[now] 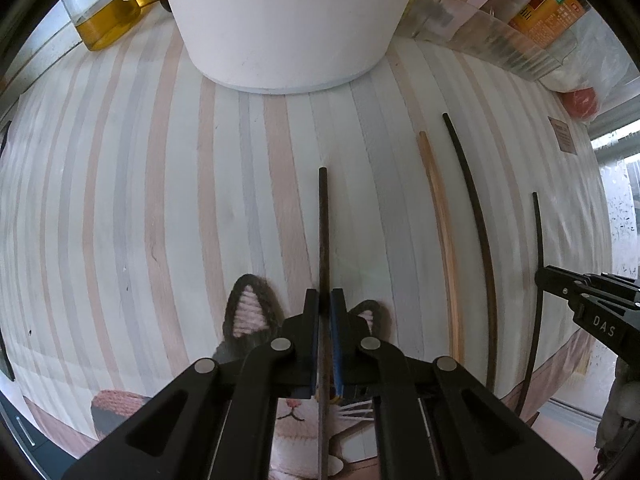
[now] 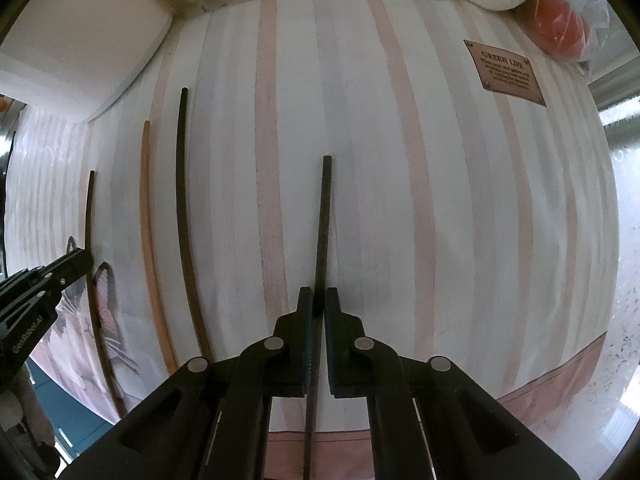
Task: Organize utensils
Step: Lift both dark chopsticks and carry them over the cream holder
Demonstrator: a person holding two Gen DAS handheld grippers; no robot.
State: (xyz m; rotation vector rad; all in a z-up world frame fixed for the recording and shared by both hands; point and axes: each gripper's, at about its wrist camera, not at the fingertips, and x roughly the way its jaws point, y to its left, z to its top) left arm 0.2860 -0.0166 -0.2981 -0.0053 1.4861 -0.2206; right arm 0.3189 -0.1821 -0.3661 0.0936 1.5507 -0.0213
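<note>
Right now both grippers point down at the striped mat (image 2: 400, 160), each clamped on a dark chopstick. Left gripper (image 1: 325, 300) pinches its chopstick (image 1: 323, 216) just above a cat-shaped coaster (image 1: 248, 312); right gripper (image 2: 315, 300) grips another dark stick (image 2: 325, 216) w/ bare mat around it. Between them lie a pale wooden chopstick (image 1: 440, 216) and a third dark one (image 1: 472, 200), side by side, not touching. White container (image 1: 280, 20) stands at the far edge. Looks like the pick-up step; next move prob. needs lifting both sticks w/o slipping, then pairing them or dropping them in the container.
</note>
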